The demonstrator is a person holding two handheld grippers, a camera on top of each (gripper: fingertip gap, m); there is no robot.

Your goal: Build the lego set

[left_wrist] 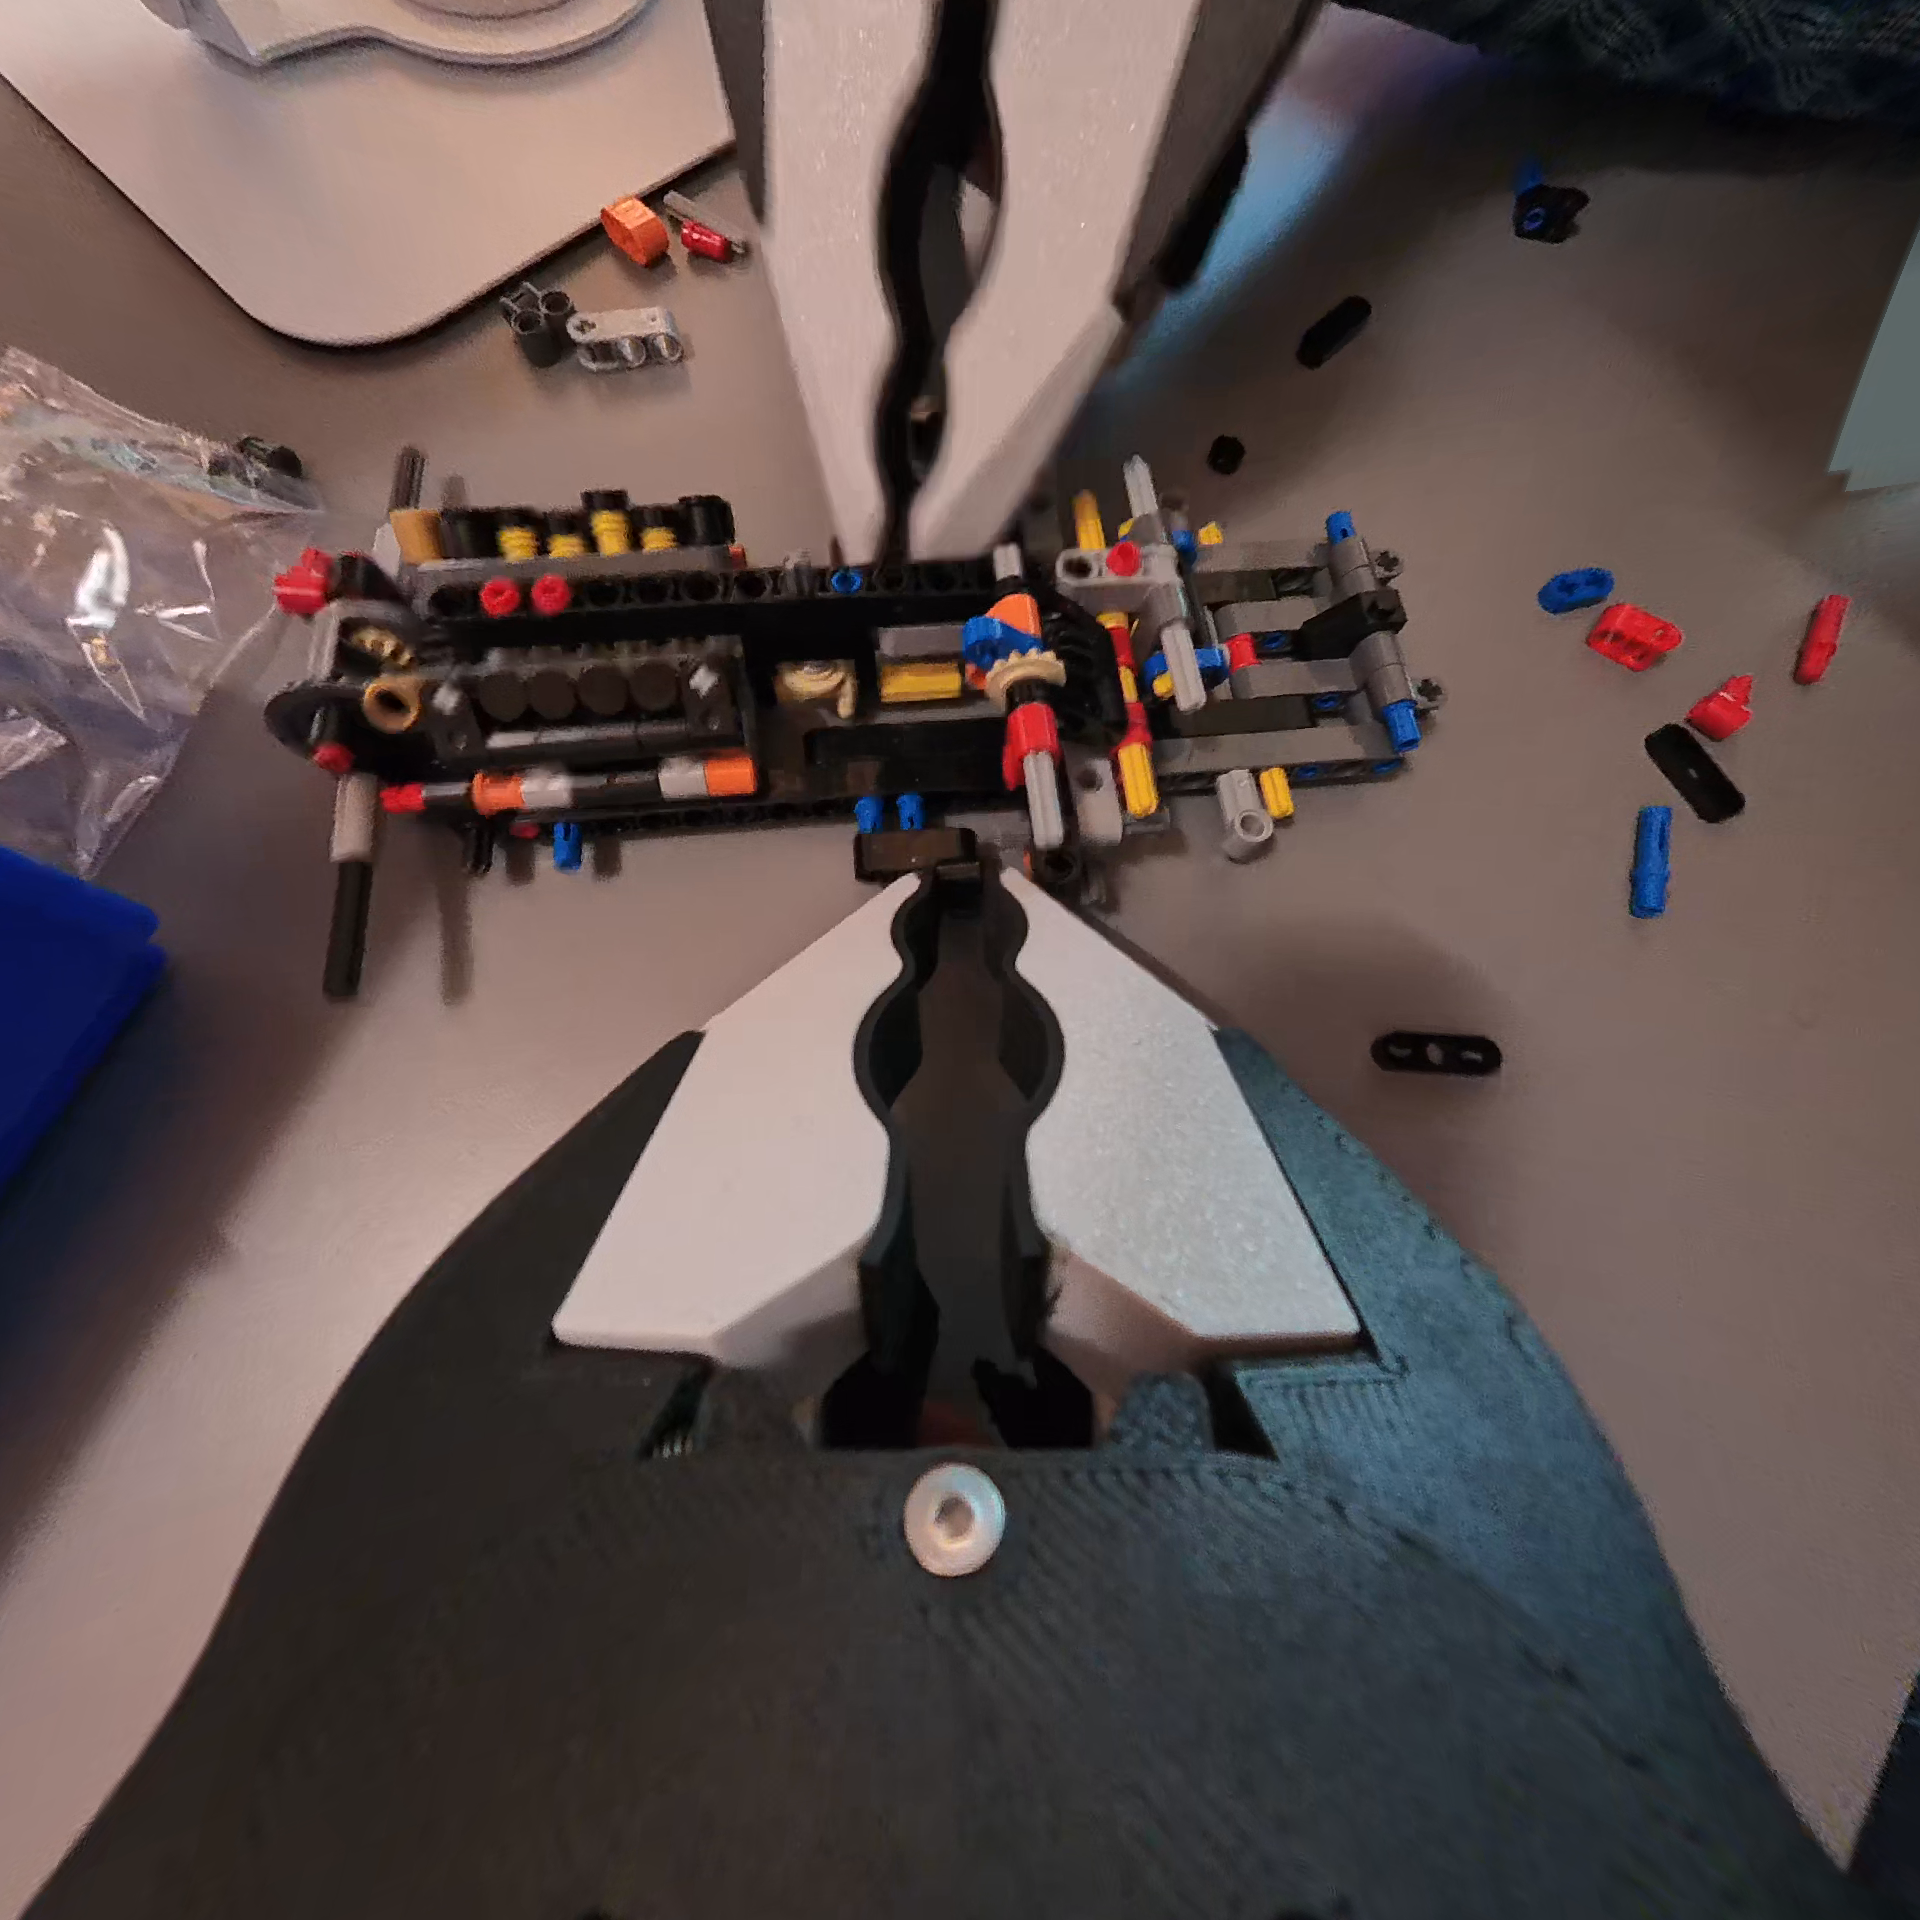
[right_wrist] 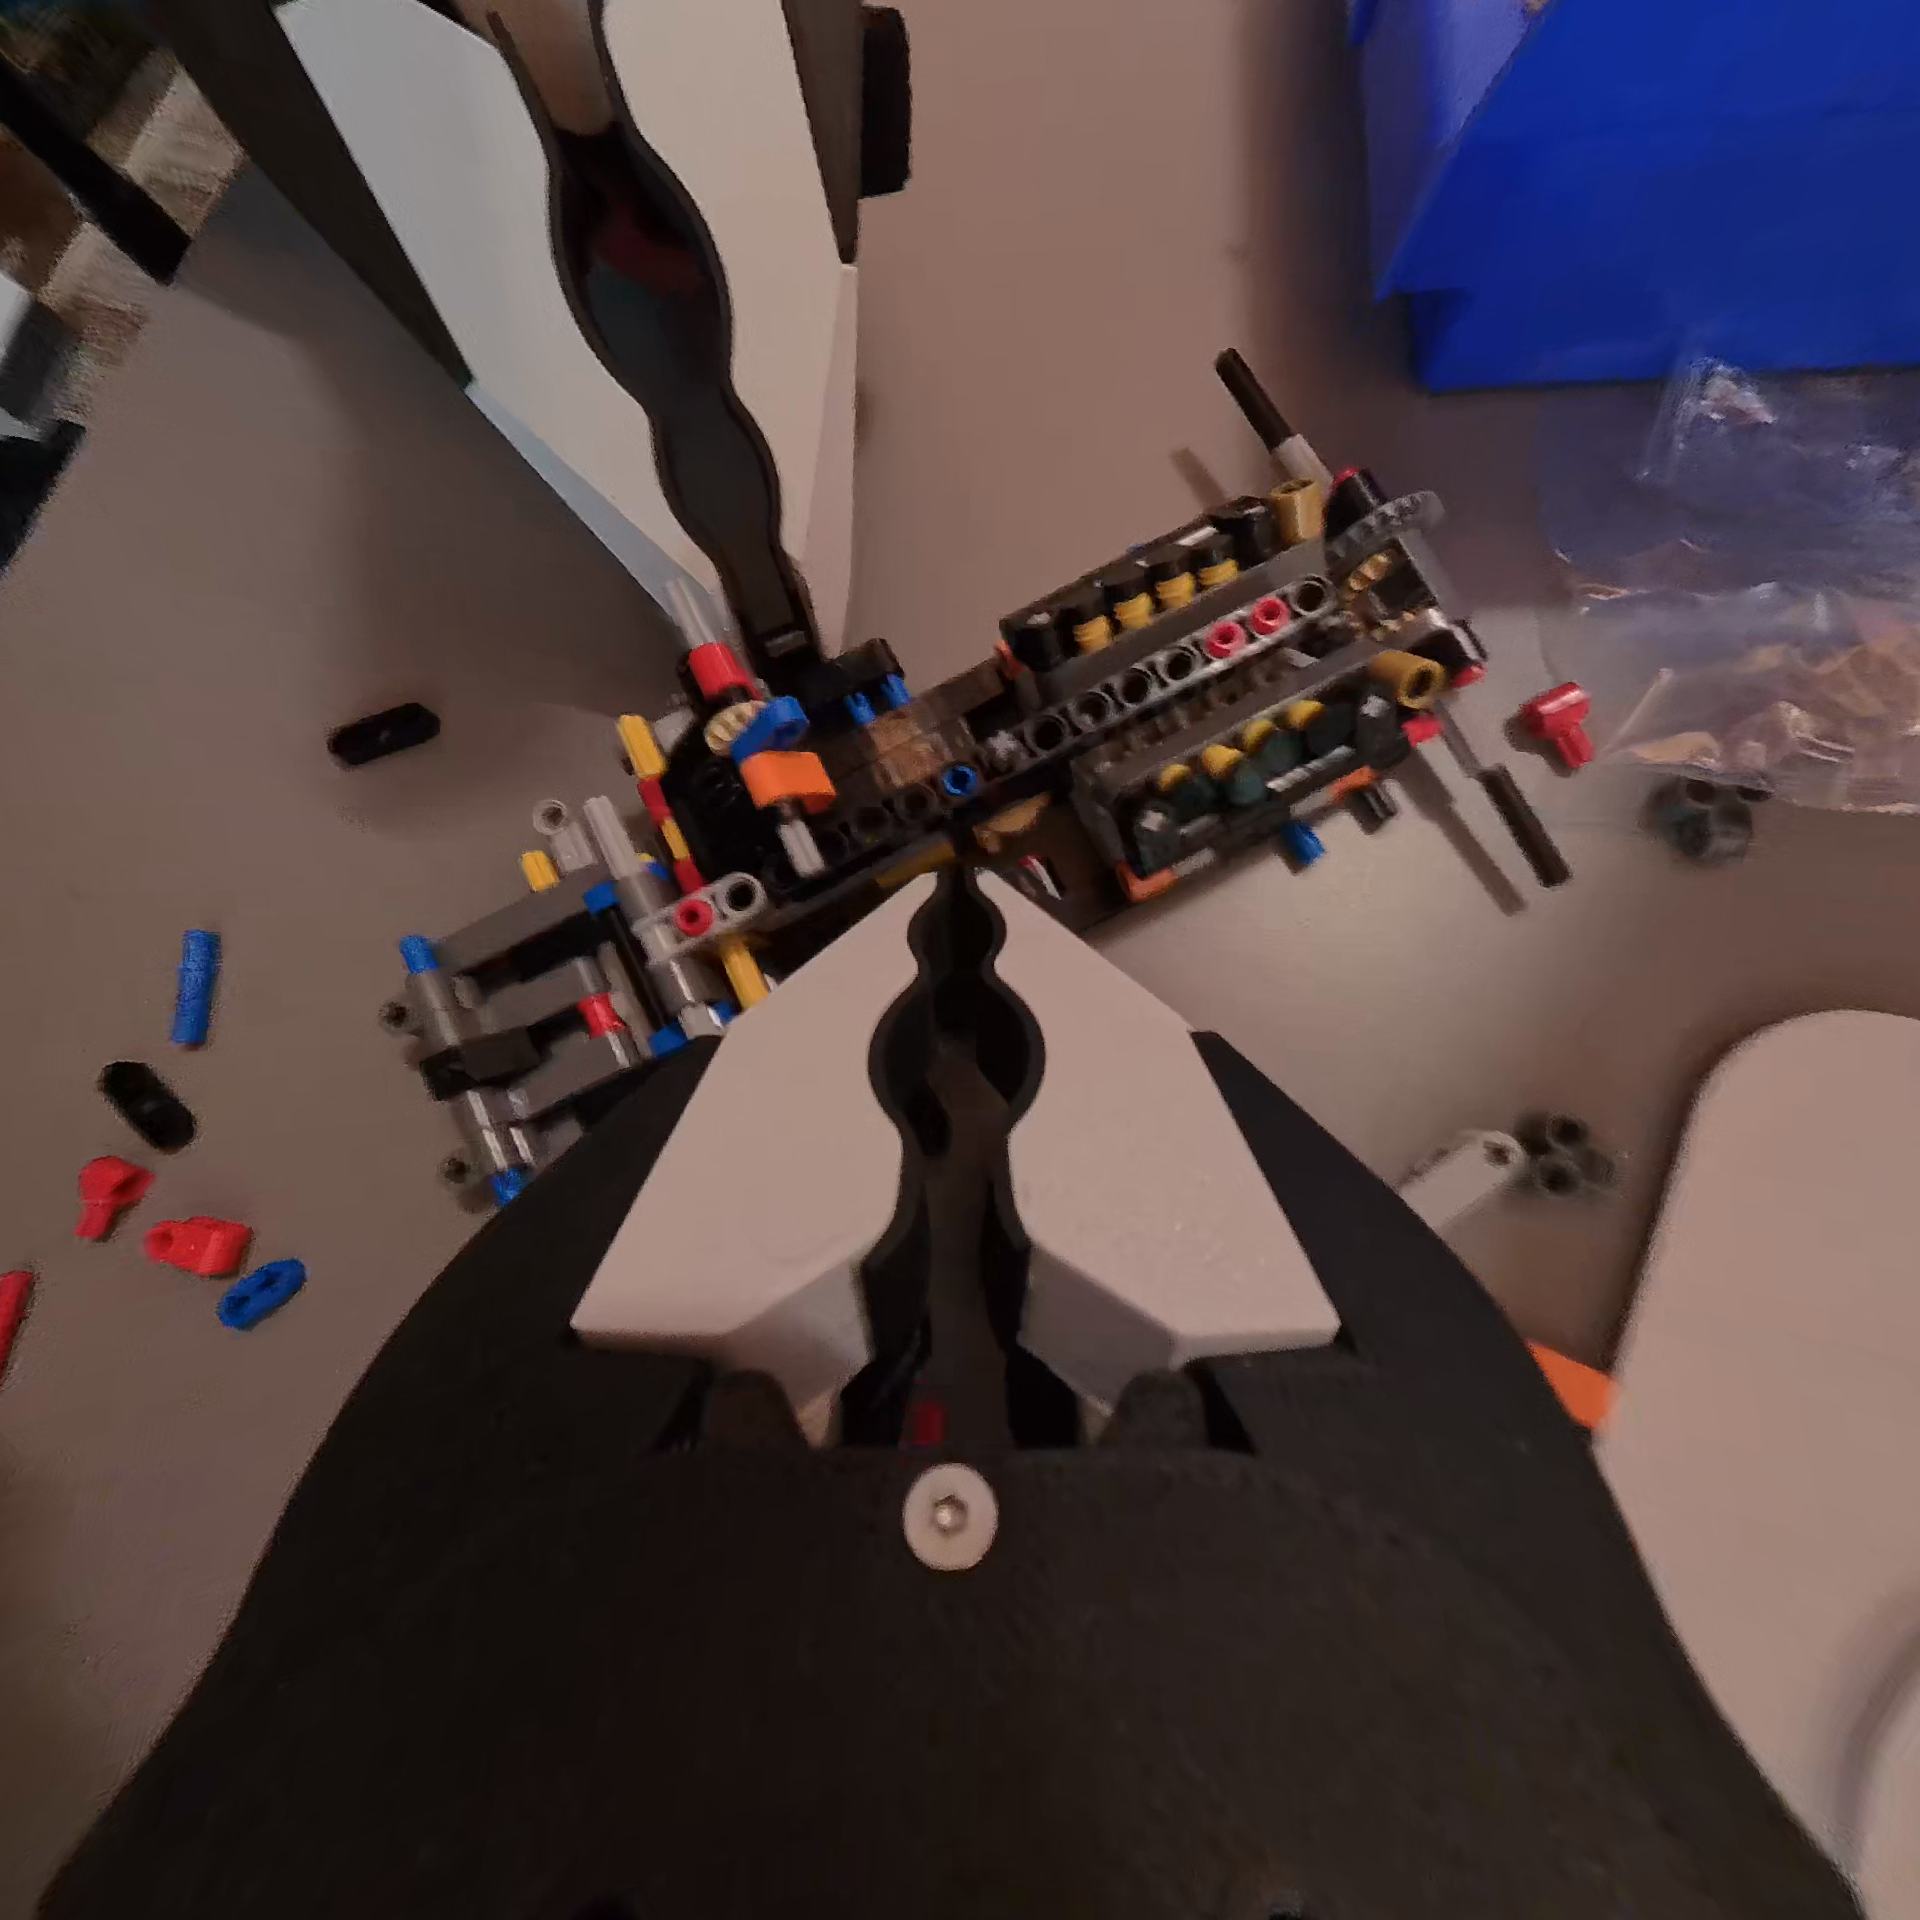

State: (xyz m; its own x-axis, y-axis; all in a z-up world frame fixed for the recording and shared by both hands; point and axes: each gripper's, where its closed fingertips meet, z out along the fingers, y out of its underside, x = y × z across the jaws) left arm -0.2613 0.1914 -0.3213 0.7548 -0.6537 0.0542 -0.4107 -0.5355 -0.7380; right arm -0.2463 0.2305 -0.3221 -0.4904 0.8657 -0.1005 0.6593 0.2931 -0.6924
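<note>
A long Lego Technic chassis (left_wrist: pixel 831 675) of black, grey, yellow, red and blue parts lies on the tan table; it also shows in the right wrist view (right_wrist: pixel 987 769). My left gripper (left_wrist: pixel 951 881) is shut on a small black piece (left_wrist: pixel 914 852), held against the two blue pins on the chassis' near side. My right gripper (right_wrist: pixel 961 883) is shut, its tips pinched on the chassis' long black beam on the opposite side. Each gripper shows in the other's view: the right (left_wrist: pixel 894 551) and the left (right_wrist: pixel 790 644), which holds the black piece (right_wrist: pixel 862 660).
Loose parts lie right of the chassis: a blue pin (left_wrist: pixel 1650 860), red connectors (left_wrist: pixel 1633 636), black links (left_wrist: pixel 1436 1055). An orange piece (left_wrist: pixel 636 229) and a grey connector (left_wrist: pixel 629 338) lie behind it. A plastic bag (left_wrist: pixel 94 582), a blue bin (right_wrist: pixel 1662 187) and a white base plate (left_wrist: pixel 364 187) border the area. There is about 5 cm between the tips of the two grippers. Between my right fingertips and the grey connector (left_wrist: pixel 629 338) there is roughly 9 cm. My right wrist view (right_wrist: pixel 1443 1166) looks at it from another angle.
</note>
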